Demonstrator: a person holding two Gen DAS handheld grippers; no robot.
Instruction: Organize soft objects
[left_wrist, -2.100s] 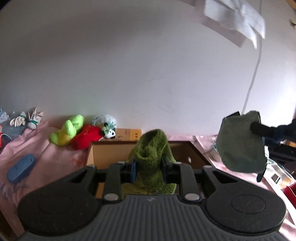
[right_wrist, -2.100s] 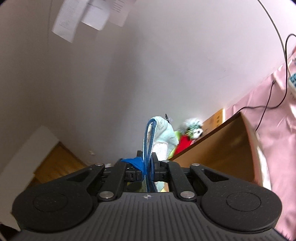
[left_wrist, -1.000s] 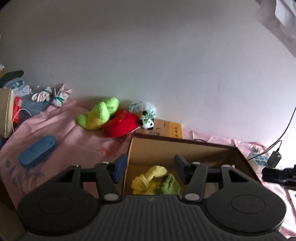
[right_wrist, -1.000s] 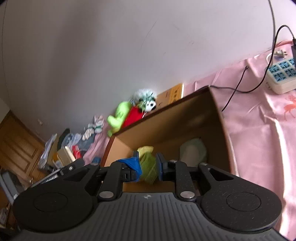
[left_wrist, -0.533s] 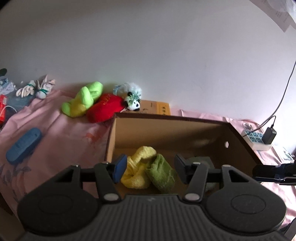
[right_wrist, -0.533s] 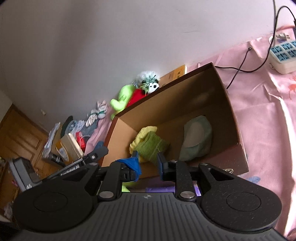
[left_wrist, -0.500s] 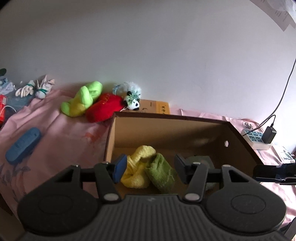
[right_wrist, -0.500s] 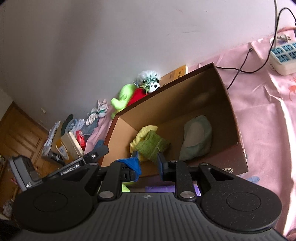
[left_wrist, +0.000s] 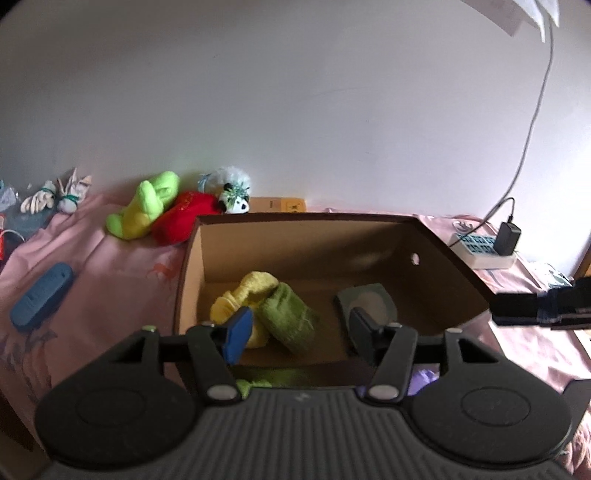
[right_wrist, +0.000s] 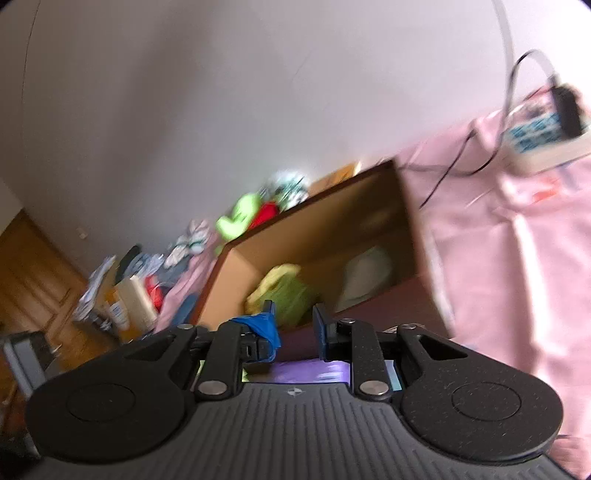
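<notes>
An open cardboard box (left_wrist: 448, 254) stands on the pink cloth. Inside lie a yellow towel (left_wrist: 245, 291), a green towel (left_wrist: 286, 317) and a grey-green cloth (left_wrist: 369, 301). My left gripper (left_wrist: 299, 328) is open and empty, just above the box's near edge. My right gripper (right_wrist: 293, 323) is open and empty, back from the same box (right_wrist: 410, 221); that view is blurred. Its fingers show at the right edge of the left wrist view (left_wrist: 532, 304). A lime plush (left_wrist: 147, 208), a red plush (left_wrist: 181, 221) and a small panda plush (left_wrist: 234, 197) lie behind the box's left corner.
A blue flat object (left_wrist: 40, 295) lies on the pink cloth at left. Small white toys (left_wrist: 55, 195) sit by the wall at far left. A power strip (left_wrist: 480, 249) with a black plug and a cable stands at right. Purple and green items (right_wrist: 310, 371) lie under the grippers.
The towels and the cloth were let go into the box and both grippers opened. Since half a second ago the right gripper swings quickly and its view blurs; the left gripper has barely moved.
</notes>
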